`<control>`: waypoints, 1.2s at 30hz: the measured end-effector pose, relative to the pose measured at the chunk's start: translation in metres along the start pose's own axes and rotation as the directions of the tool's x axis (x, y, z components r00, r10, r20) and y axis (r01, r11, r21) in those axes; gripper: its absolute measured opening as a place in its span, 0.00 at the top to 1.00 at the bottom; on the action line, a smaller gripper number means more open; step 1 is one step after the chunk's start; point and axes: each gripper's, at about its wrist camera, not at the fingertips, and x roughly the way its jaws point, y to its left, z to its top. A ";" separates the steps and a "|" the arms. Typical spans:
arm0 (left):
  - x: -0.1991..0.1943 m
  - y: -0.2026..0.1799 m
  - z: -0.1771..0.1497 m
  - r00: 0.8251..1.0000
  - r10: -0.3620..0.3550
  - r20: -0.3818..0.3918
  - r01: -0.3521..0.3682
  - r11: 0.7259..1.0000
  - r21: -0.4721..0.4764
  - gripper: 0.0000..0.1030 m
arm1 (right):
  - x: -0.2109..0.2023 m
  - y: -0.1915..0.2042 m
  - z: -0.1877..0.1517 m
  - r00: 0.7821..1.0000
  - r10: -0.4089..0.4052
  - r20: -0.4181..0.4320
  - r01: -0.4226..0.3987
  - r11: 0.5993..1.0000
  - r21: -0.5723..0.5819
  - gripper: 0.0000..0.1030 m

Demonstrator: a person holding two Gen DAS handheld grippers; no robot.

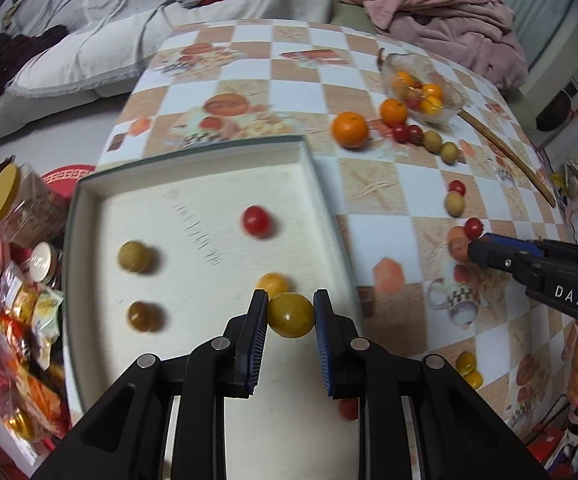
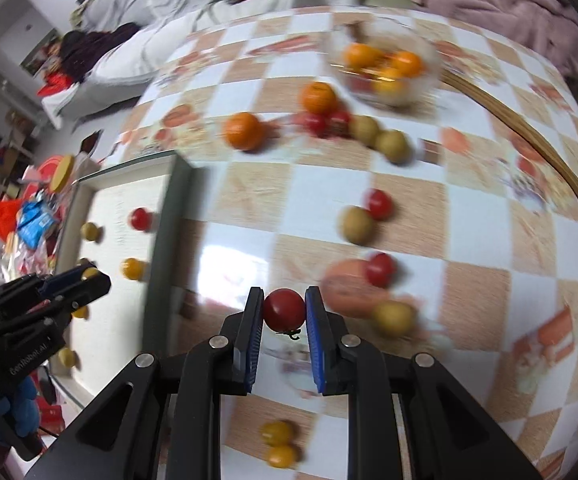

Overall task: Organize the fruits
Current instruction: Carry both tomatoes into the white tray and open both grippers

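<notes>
"DAS" on right gripper [image 1: 473, 249]; "GenRobot.AI" on left gripper [image 2: 89, 280].

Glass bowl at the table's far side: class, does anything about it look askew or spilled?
Yes. The glass bowl appears tipped on its side, mouth facing the tray, still holding a few fruits. Oranges, red tomatoes and greenish fruits lie scattered on the checked tablecloth just outside it.

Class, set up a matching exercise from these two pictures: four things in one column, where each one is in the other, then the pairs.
Things:
1. yellow tomato
2. red tomato
3. two oranges
4. clear bowl

Places:
A. on the tablecloth beside the bowl
B. in the right tongs
C. at the table's far side, holding fruit
D. in the left tongs, over the tray

Pairs: 1-D, 2-B, 3-A, 4-C
</notes>
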 end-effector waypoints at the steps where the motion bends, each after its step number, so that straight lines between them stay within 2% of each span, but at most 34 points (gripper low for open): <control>1: -0.001 0.005 -0.004 1.000 0.007 -0.001 -0.007 1.000 -0.007 0.76 | 0.002 0.010 0.002 1.000 0.009 -0.003 -0.009 1.000 -0.017 0.78; 6: 0.000 0.030 -0.024 0.999 0.025 -0.020 -0.026 0.998 -0.049 0.76 | 0.015 0.055 0.014 0.998 0.057 -0.023 -0.059 0.994 -0.092 0.78; 14: 0.010 0.047 -0.051 0.998 0.032 -0.056 -0.037 0.996 -0.079 0.76 | 0.049 0.113 0.030 0.990 0.117 -0.082 -0.129 0.978 -0.163 0.78; 22: 0.014 0.053 -0.066 0.997 0.039 -0.068 -0.044 0.996 -0.083 0.76 | 0.081 0.157 0.037 0.988 0.092 -0.121 -0.122 0.954 -0.275 0.78; 30: 0.012 0.055 -0.070 0.996 0.055 -0.071 -0.061 0.995 -0.085 0.76 | 0.103 0.175 0.035 0.986 0.042 -0.164 -0.096 0.936 -0.338 0.77; 33: 0.012 0.054 -0.071 0.996 0.058 -0.072 -0.064 0.995 -0.076 0.76 | 0.103 0.177 0.035 0.985 0.040 -0.167 -0.098 0.932 -0.349 0.72; 35: 0.012 0.053 -0.071 0.995 0.061 -0.074 -0.067 0.995 -0.069 0.76 | 0.103 0.178 0.035 0.983 0.052 -0.174 -0.110 0.932 -0.345 0.65; 36: 0.012 0.053 -0.070 0.995 0.063 -0.076 -0.069 0.995 -0.067 0.76 | 0.103 0.178 0.035 0.984 0.049 -0.173 -0.108 0.932 -0.347 0.56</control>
